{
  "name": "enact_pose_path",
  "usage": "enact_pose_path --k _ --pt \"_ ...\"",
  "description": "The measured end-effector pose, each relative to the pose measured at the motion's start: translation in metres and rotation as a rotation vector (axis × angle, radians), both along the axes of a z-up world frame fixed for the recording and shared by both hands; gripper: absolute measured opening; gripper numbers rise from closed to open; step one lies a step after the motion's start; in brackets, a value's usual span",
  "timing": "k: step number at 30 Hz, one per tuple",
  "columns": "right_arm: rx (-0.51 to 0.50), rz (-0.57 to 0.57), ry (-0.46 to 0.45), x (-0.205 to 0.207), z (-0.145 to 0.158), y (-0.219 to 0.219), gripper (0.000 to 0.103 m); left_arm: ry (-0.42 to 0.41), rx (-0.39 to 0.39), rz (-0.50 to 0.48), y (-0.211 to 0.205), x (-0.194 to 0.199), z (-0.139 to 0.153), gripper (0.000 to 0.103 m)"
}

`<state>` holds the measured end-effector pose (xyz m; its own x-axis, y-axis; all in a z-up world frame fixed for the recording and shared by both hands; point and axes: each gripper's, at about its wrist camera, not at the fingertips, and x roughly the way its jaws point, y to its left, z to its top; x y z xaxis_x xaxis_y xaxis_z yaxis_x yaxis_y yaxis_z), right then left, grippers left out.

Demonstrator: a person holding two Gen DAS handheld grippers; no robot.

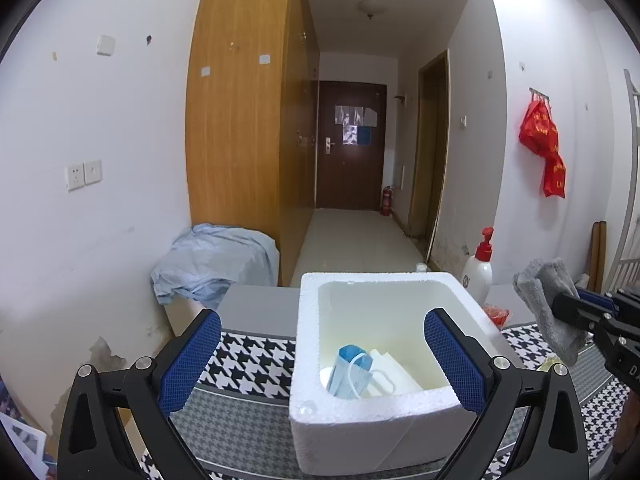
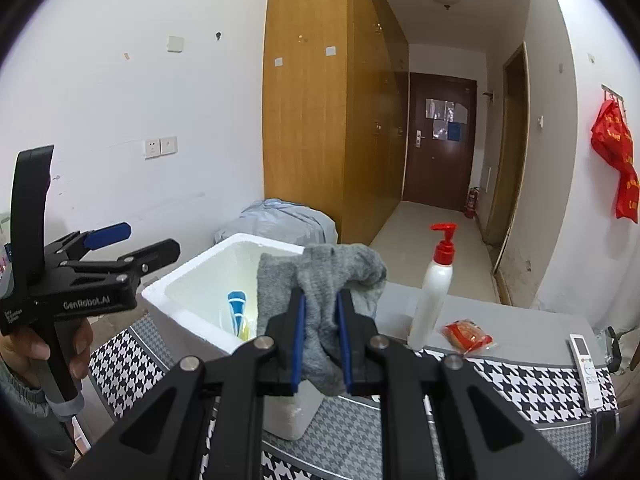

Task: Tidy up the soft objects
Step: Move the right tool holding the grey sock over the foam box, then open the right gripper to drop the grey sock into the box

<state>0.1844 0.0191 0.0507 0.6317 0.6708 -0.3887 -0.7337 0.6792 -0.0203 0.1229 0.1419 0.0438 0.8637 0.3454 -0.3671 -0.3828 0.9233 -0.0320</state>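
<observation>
Houndstooth cloth covers the table, a hallway behind. Left gripper, jaws spread wide and empty, frames the foam box at lower centre; right gripper clamps the grey sock beside it.

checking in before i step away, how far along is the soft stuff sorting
Done: a blue face mask already lies in the white foam box. In hand: the right claw grips a grey sock beside the box; the left claw is open and empty. Left: the sock still has to go in.
</observation>
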Motion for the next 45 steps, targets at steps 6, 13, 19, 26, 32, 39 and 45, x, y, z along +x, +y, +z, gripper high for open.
enact_pose_path --k 6,13,19,26,32,39,45 --pt "-0.009 0.015 0.000 0.001 0.000 0.014 0.019 -0.008 0.003 0.016 0.005 -0.007 0.000 0.102" --pt "-0.025 0.030 -0.008 -0.001 0.001 0.031 0.019 -0.020 0.005 0.024 0.013 -0.017 -0.001 0.102" --pt "-0.018 0.057 0.000 -0.001 0.000 0.040 0.019 -0.017 -0.005 0.028 0.018 -0.021 -0.004 0.102" --pt "-0.022 0.069 0.004 0.002 0.000 0.047 0.019 -0.015 -0.005 0.027 0.017 -0.029 -0.006 0.102" --pt "-0.013 0.092 0.016 0.003 -0.001 0.049 0.019 -0.025 -0.012 0.026 0.017 -0.033 -0.008 0.102" --pt "-0.026 0.103 0.044 0.011 -0.007 0.057 0.019 -0.024 -0.011 0.033 0.020 -0.037 -0.010 0.102" --pt "-0.045 0.096 0.071 0.021 -0.011 0.070 0.034 -0.022 -0.025 0.059 0.028 -0.040 -0.012 0.102"
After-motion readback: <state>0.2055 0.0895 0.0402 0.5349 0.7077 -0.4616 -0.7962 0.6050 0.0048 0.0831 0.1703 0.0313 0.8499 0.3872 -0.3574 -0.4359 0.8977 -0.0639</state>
